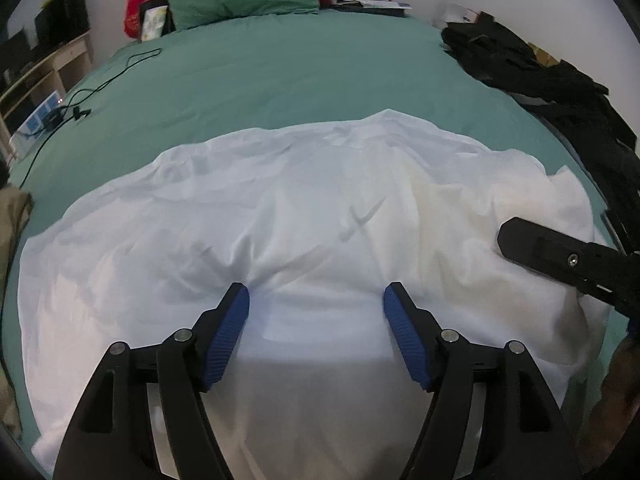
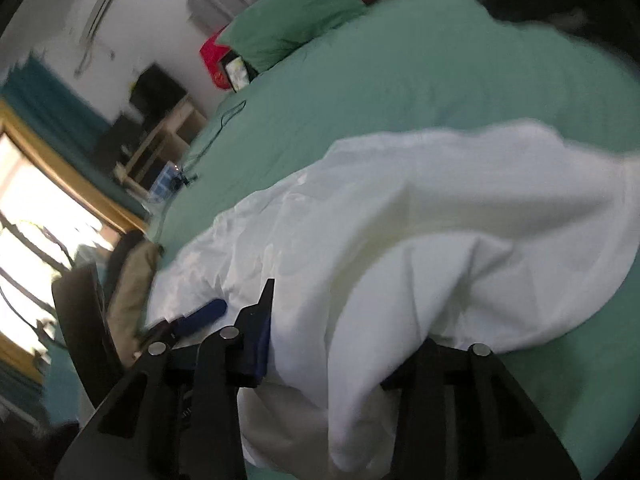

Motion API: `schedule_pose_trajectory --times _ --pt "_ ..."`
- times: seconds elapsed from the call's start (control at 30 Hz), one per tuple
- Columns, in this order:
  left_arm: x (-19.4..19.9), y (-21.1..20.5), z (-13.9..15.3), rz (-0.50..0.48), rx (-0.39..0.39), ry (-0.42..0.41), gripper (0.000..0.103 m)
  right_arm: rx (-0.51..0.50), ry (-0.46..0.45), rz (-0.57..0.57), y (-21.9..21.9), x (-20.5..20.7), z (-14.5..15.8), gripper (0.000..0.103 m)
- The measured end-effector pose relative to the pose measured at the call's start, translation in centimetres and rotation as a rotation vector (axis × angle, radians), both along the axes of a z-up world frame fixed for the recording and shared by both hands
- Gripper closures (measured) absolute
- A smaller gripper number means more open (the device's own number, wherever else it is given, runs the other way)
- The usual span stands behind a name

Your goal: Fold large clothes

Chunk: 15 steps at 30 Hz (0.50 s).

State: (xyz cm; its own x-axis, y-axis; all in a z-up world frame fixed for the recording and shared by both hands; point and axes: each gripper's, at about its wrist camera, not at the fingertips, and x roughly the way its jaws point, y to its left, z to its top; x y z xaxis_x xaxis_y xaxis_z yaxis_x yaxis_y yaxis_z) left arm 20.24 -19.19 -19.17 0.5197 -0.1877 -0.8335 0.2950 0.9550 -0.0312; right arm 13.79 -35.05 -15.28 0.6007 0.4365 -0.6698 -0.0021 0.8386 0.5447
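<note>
Two grippers work one white garment (image 1: 304,216) spread on the green bed (image 1: 280,80). Left gripper (image 1: 316,308): jaws apart above the garment's near hem. Right gripper (image 2: 340,340): jaws clamped on bunched cloth at the garment's right edge; carry this fold across evenly, keeping layers aligned.

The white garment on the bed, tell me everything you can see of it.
The white garment is large, thin, creased cloth, spread mostly flat across the green bed. Its right side is bunched and lifted, draped between the fingers of the right hand-held gripper. The left hand-held gripper stands open with its fingertips on the near middle. A faint grey mark shows near the centre.
</note>
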Motion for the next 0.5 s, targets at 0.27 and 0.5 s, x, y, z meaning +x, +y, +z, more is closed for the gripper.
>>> schedule_pose_trajectory --times 0.27,0.5 --pt "2.1 5.0 2.9 -0.076 -0.14 0.084 0.03 -0.219 0.018 -0.01 1.6 -0.1 2.9 0.066" --pt "1.6 14.7 7.9 0.086 -0.15 -0.113 0.03 -0.413 0.014 -0.013 5.7 0.4 5.4 0.066"
